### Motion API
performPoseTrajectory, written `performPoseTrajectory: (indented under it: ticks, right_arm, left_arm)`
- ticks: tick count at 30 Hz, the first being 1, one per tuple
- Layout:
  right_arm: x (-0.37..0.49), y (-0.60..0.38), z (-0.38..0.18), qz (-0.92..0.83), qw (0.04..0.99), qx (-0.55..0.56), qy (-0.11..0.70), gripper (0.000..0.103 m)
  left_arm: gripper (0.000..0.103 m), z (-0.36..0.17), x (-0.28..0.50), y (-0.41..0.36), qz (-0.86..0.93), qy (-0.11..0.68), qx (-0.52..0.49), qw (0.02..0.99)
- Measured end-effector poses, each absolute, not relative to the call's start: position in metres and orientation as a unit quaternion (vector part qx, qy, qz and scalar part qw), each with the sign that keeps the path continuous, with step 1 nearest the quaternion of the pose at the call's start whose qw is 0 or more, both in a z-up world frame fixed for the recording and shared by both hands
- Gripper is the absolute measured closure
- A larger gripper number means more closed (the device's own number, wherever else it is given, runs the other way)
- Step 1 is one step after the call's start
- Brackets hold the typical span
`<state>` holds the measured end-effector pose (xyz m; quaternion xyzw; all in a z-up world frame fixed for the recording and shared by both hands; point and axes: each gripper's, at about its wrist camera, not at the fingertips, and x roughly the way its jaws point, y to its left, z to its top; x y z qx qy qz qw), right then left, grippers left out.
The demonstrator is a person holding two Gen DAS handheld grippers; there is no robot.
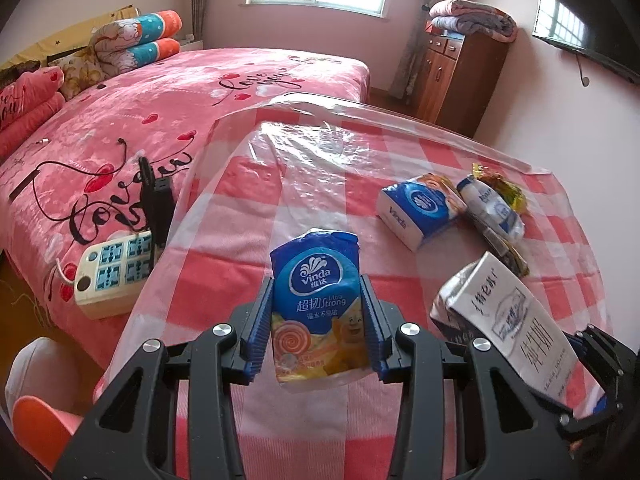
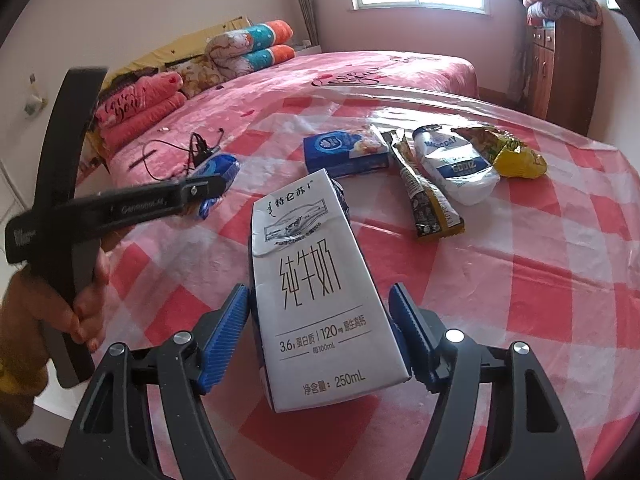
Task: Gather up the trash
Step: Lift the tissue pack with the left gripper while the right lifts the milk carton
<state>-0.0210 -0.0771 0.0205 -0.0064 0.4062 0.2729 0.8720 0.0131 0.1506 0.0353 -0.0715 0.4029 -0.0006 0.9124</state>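
Note:
My left gripper [image 1: 318, 316] is shut on a blue Vinda tissue pack [image 1: 316, 280], held upright above the checked table [image 1: 248, 216]. In the right wrist view that same gripper [image 2: 212, 192] shows from the side at left, held by a person's hand [image 2: 80, 312]. My right gripper [image 2: 320, 312] is shut on a white milk carton [image 2: 316, 280], whose top leans away from the camera. The carton [image 1: 508, 312] also shows at lower right in the left wrist view. More trash lies farther back: a second Vinda pack [image 2: 344, 152], a brown sachet [image 2: 428, 200], a white pouch [image 2: 456, 168] and a yellow wrapper [image 2: 512, 152].
A clear plastic sheet covers the table's cloth. To the left is a pink bed [image 1: 160, 100] with a white power strip [image 1: 112, 276], a black charger [image 1: 160, 200] and cables on it. A wooden cabinet [image 1: 452, 76] stands at the back right, and a TV [image 1: 592, 28] is on the right wall.

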Motion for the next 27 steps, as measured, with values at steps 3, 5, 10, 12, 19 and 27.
performPoseTrajectory:
  ticks: [3,5,10,12,19,27]
  right_arm:
    - [-0.024,-0.08,0.023,0.276,0.872,0.008,0.404,0.031]
    - [-0.026,-0.084,0.026,0.281,0.871,0.025,0.403,0.032]
    - [-0.03,-0.088,0.03,0.29,0.868,0.052,0.399,0.032]
    - [-0.033,-0.088,0.031,0.291,0.867,0.059,0.399,0.032]
    - [-0.043,-0.083,0.033,0.307,0.86,0.085,0.4,0.036]
    - [-0.052,-0.067,0.024,0.312,0.849,0.073,0.421,0.039]
  left_arm:
    - [0.06,0.039,0.003,0.152,-0.004,0.401,-0.074,0.913]
    - [0.06,0.041,-0.004,0.153,-0.006,0.399,-0.076,0.914]
    - [0.06,0.046,-0.021,0.158,-0.01,0.395,-0.081,0.915]
    - [0.06,0.046,-0.026,0.16,-0.009,0.395,-0.082,0.915]
    - [0.06,0.05,-0.055,0.177,-0.003,0.39,-0.092,0.916]
    - [0.06,0.043,-0.086,0.2,0.005,0.397,-0.105,0.912]
